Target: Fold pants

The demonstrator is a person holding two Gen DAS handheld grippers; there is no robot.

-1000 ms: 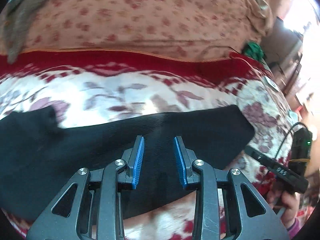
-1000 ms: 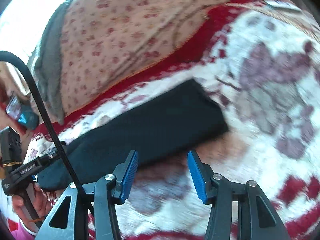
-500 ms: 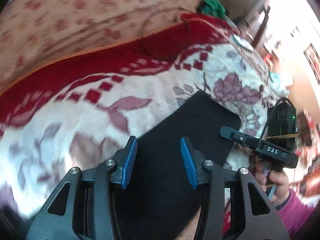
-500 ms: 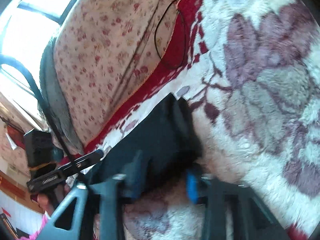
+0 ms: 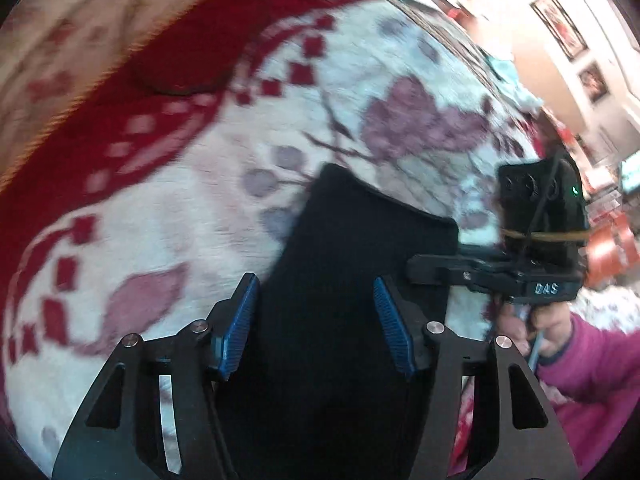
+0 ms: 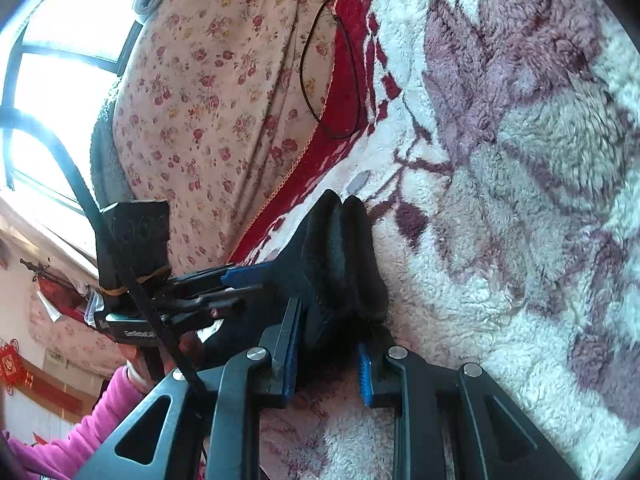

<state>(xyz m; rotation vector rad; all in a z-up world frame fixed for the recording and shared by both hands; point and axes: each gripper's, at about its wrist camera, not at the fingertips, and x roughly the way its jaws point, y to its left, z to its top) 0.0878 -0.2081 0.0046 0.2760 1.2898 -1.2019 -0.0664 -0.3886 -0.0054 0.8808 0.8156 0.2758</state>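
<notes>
The black pants (image 5: 352, 280) lie as a folded strip on the fleece blanket, with their end toward the top of the left wrist view. My left gripper (image 5: 316, 320) hovers over that strip. Its jaws are opening, and the cloth lies below and between the blue pads, which do not press on it. In the right wrist view my right gripper (image 6: 328, 344) is shut on the bunched end of the pants (image 6: 340, 248). The left gripper (image 6: 240, 276) shows beside it at the left, close to the same end.
The white fleece blanket (image 6: 520, 240) with mauve flowers and a red border covers the bed. A floral quilt (image 6: 208, 100) is piled behind it, with a thin black cable loop (image 6: 320, 80) on it. A hand in a pink sleeve (image 5: 592, 360) holds the right gripper (image 5: 424, 270).
My left gripper swung along the pants toward their end, rolled, and its jaws spread wider. My right gripper came down onto the pants' end and closed on it.
</notes>
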